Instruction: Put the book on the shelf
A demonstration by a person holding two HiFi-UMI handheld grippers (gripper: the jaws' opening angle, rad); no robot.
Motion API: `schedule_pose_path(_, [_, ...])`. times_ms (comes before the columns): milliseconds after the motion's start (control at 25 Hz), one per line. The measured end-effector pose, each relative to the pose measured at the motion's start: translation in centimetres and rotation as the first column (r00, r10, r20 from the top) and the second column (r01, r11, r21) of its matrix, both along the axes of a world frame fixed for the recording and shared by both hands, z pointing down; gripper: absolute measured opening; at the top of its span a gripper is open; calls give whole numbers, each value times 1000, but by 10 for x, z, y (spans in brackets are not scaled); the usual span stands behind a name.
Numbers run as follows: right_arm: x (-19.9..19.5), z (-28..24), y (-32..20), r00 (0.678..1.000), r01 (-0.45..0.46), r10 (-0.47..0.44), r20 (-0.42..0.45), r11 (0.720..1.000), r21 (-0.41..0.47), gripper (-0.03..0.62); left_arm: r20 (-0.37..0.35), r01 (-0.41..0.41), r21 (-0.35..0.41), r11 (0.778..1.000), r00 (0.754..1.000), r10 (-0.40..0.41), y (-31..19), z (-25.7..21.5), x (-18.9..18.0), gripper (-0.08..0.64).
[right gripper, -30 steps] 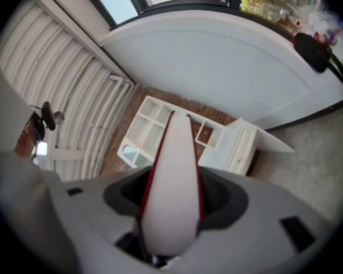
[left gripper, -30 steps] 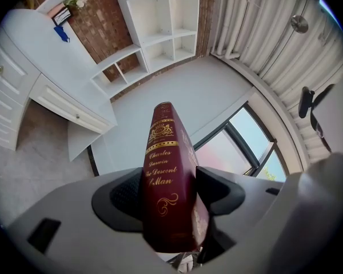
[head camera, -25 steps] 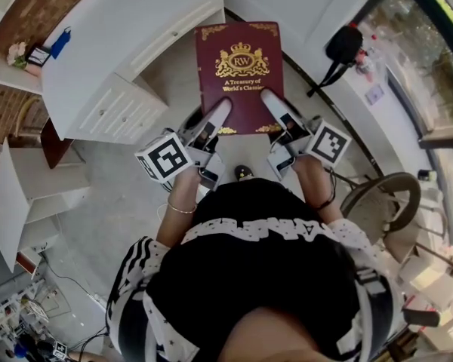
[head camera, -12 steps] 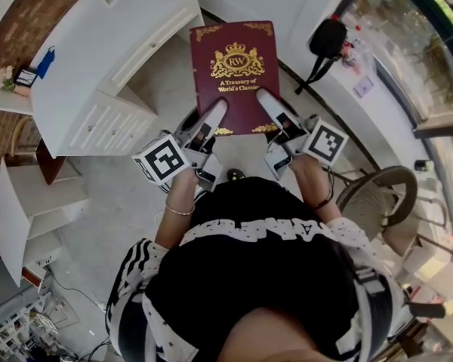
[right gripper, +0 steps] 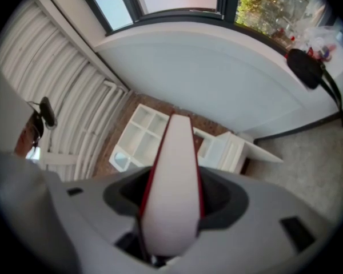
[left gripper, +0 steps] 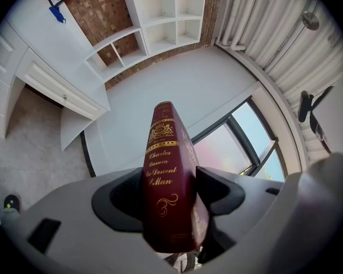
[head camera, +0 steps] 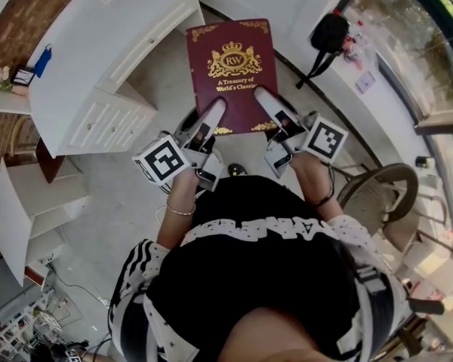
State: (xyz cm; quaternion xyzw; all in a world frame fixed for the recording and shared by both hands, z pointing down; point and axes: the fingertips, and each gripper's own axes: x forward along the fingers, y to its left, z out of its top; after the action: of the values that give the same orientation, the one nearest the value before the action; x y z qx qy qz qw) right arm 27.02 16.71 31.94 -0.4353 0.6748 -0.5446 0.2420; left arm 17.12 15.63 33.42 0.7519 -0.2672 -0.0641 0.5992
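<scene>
Evidently stiff and weighty, the book is clamped at its near corners by the left gripper and right gripper, jaws wide.

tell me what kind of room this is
Probably a home study or reading room. There is a white desk with drawers, white cubby shelves against a brick wall, and a large window. The held thing is a hardback book.

Desk left, chair right; open floor between.
</scene>
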Motion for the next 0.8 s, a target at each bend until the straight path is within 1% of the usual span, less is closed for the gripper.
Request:
schedule_pose_path(280, [0, -8, 0, 1000, -7, 8, -18, 1000, 20, 255, -9, -12, 25, 1000, 1000, 12, -2, -8, 0, 305])
schedule_pose_path(520, [-43, 22, -63, 999, -4, 2, -40, 999, -36, 255, -31, -11, -30, 999, 999, 10, -64, 24, -42, 305])
schedule_pose_path(640, [-53, 25, -80, 999, -5, 3, -45, 999, -39, 255, -28, -19, -28, 999, 999, 18, -81, 28, -51, 305])
schedule_pose_path(800, [-62, 30, -101, 998, -6, 4, -57, 999, -38, 255, -43, -24, -26, 999, 999, 23, -103, 33, -60, 305])
